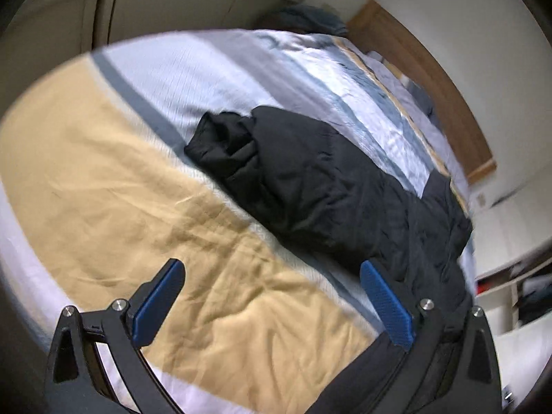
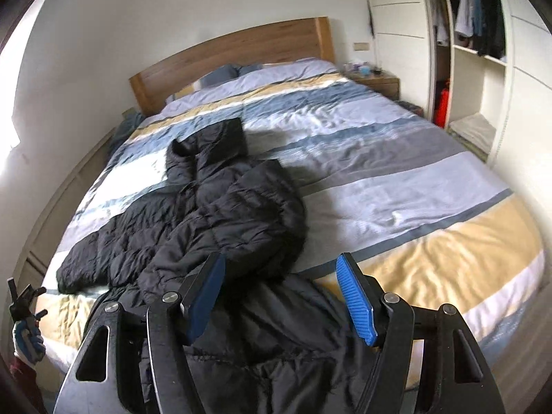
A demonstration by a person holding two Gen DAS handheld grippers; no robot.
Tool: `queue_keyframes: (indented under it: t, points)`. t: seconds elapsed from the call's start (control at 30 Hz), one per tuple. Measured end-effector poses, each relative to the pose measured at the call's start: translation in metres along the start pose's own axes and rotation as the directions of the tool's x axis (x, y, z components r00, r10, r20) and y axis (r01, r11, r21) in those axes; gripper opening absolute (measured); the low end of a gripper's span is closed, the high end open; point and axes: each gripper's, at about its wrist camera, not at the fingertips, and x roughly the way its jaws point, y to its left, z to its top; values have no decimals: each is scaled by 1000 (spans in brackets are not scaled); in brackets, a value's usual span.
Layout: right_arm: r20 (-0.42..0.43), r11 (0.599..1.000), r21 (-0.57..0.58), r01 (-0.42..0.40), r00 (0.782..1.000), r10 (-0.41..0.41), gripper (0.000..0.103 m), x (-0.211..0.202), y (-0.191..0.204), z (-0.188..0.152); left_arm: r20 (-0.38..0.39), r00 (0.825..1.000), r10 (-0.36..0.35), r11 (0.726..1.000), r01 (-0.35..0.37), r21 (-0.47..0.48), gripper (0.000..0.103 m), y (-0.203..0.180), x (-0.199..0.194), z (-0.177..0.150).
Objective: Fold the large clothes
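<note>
Two grippers are in view, each with its blue-padded fingers spread wide and nothing between them. Left gripper (image 1: 272, 272) hovers over the tan band of the striped duvet (image 1: 103, 172), near the foot of the bed; its right-hand pad (image 1: 386, 305) lies just beside the edge of the black puffer jacket (image 1: 321, 179), though contact cannot be confirmed. Right gripper (image 2: 281, 288) is positioned above the jacket's (image 2: 220, 207) near portion, which hangs toward the foot edge of the bed (image 2: 465, 241). Jacket lies crumpled and unfolded on the left half of the duvet (image 2: 379, 172), collar end toward the wooden headboard (image 2: 241, 51), one sleeve extended to the left. Left-wrist view is motion-blurred. Also noted in the right-wrist view: a nightstand (image 2: 376, 81) beside the headboard, an open wardrobe (image 2: 472, 34) with hanging garments, and a gloved hand (image 2: 27, 339) at the lower left edge.
</note>
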Motion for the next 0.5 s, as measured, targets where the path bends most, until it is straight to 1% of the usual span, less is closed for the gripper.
queue_keyframes:
  t: [0.13,0.27,0.33,0.4,0.5]
  points:
    - [1,998,40,49,999,-49,67,-5,-16,1,-21,997,-73,991,70,-116,102,15,28,13]
    - [-17,993,62,98,995,-97,67,-6,-31,-2,-24,993,-113,976,106,-188,102,17,53,27]
    - [-26,990,67,122,992,-121,67,-8,-36,-4,-23,992,-127,967,118,-227,102,18,67,35]
    - [-34,987,72,146,989,-144,67,-9,-41,-5,-18,988,-151,952,140,-274,101,21,79,41]
    - [-39,981,83,174,984,-172,67,-14,-47,-7,1,985,-171,935,162,-317,99,21,91,46]
